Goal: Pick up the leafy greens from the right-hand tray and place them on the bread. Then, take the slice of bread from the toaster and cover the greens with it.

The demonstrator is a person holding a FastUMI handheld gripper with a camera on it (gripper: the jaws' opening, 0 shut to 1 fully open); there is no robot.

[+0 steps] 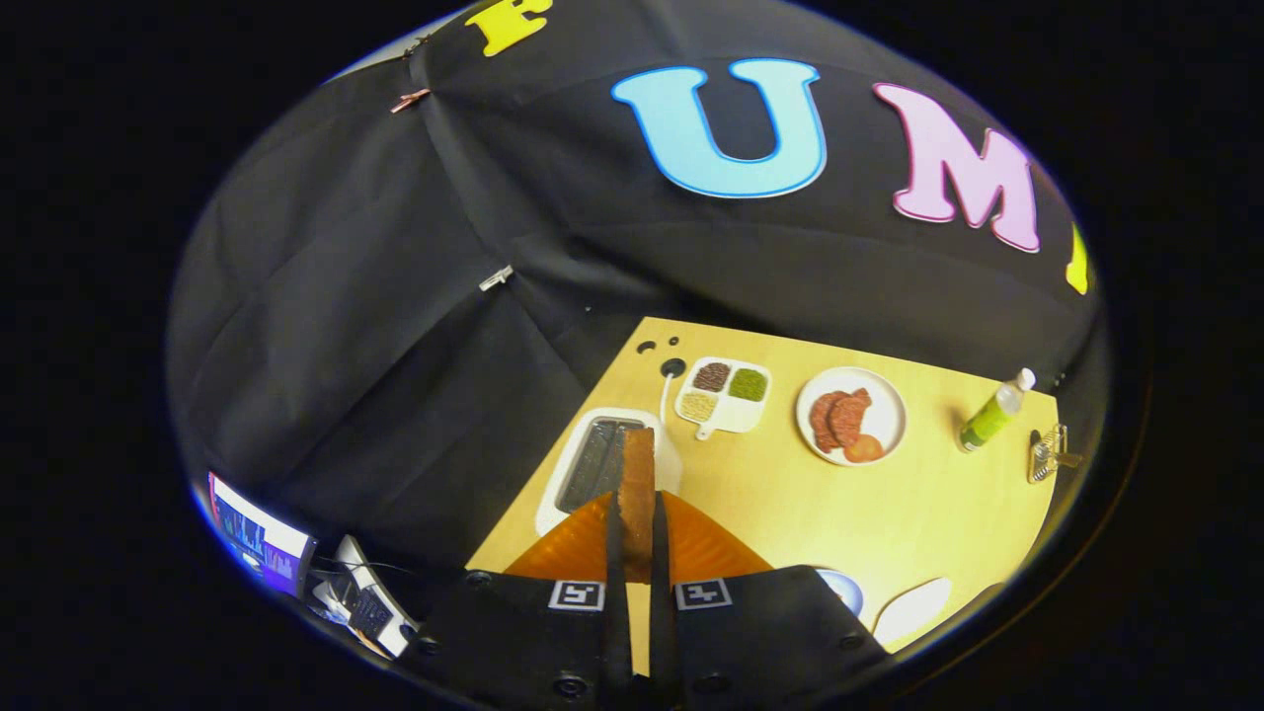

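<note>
table (790, 504) | toaster (602, 464) | sectioned tray (726, 395) | plate (884, 415) | bottle (995, 410)

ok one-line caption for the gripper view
Gripper shut on a bread slice, lifted above the white toaster on the table.

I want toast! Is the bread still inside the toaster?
Out. The bread slice stands on edge, pinched between the gripper's fingers, above the white toaster.

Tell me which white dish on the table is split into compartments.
The small handled dish just beyond the toaster: four sections of grains. The round plate beside it is undivided. The hand-held gripper is shut on a bread slice.
</note>
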